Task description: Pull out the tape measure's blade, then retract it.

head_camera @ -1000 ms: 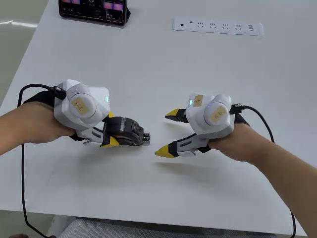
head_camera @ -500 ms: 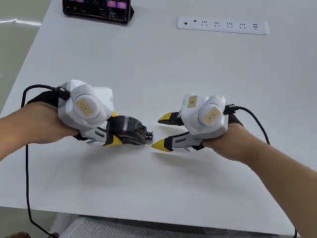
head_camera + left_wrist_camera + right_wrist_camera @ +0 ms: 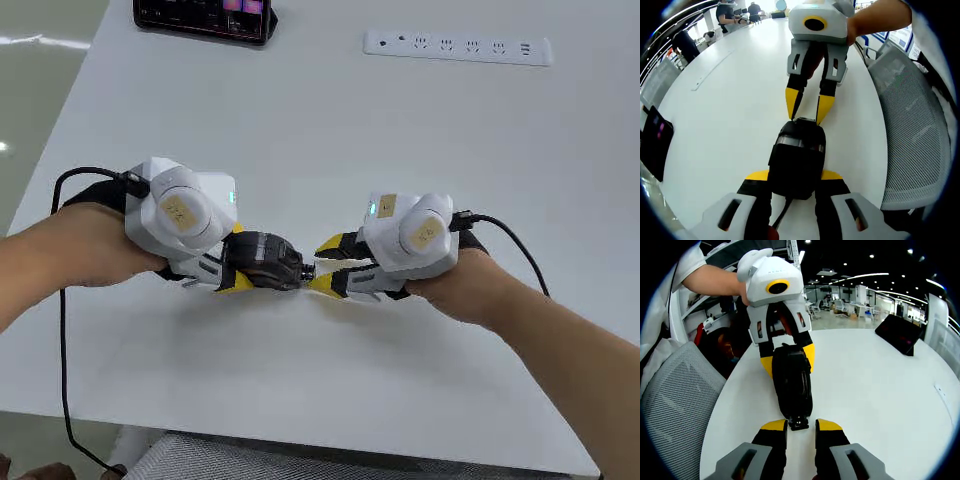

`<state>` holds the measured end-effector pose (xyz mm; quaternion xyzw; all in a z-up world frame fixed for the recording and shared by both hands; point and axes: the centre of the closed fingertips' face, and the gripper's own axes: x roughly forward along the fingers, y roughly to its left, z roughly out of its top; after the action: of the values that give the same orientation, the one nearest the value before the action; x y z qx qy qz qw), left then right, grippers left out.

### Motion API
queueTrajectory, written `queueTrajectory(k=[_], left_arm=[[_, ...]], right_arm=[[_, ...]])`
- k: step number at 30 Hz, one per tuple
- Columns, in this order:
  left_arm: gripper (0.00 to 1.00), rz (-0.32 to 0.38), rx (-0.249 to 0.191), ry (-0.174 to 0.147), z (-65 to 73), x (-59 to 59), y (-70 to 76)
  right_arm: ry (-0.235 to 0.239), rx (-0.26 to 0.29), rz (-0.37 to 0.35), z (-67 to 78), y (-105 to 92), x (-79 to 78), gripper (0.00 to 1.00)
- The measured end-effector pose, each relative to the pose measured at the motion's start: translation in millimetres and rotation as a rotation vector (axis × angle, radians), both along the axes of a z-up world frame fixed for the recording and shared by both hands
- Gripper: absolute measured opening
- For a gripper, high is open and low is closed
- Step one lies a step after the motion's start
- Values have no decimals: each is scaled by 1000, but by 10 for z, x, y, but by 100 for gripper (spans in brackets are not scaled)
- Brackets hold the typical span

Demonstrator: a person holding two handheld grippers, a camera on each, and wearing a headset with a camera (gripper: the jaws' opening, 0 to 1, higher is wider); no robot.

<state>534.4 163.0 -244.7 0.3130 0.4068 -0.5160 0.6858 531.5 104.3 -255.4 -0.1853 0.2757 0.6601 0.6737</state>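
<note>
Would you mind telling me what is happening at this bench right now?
A person at a white table holds a gripper in each hand. The left gripper is clamped on a black tape measure. The right gripper faces it, with its jaws open on either side of the small tab at the tape measure's front end, not yet closed on it. The blade has not been pulled out.

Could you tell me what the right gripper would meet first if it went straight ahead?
The right gripper would first meet the blade hook sitting between its jaws, then the tape measure clamped in the left gripper.
</note>
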Motion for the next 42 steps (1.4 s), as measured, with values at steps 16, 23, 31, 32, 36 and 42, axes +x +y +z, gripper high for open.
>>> queueTrajectory(k=[16, 23, 31, 32, 36, 42], left_arm=[[28, 1, -7, 3, 2, -1, -2], [28, 3, -9, 1, 4, -4, -6], [28, 1, -9, 0, 3, -8, -11], [28, 1, -9, 0, 3, -8, -11], [28, 1, -9, -2, 4, -10, -11], [28, 2, -10, -3, 3, -9, -10]], right_arm=[[2, 2, 16, -69, 69, -32, 13], [-2, 3, 18, -84, 76, -37, 13], [-30, 4, 22, -104, 74, -41, 13], [-30, 2, 22, -107, 73, -41, 13], [-43, -8, 30, -120, 82, -42, 13], [-57, 0, 34, -120, 86, -41, 12]])
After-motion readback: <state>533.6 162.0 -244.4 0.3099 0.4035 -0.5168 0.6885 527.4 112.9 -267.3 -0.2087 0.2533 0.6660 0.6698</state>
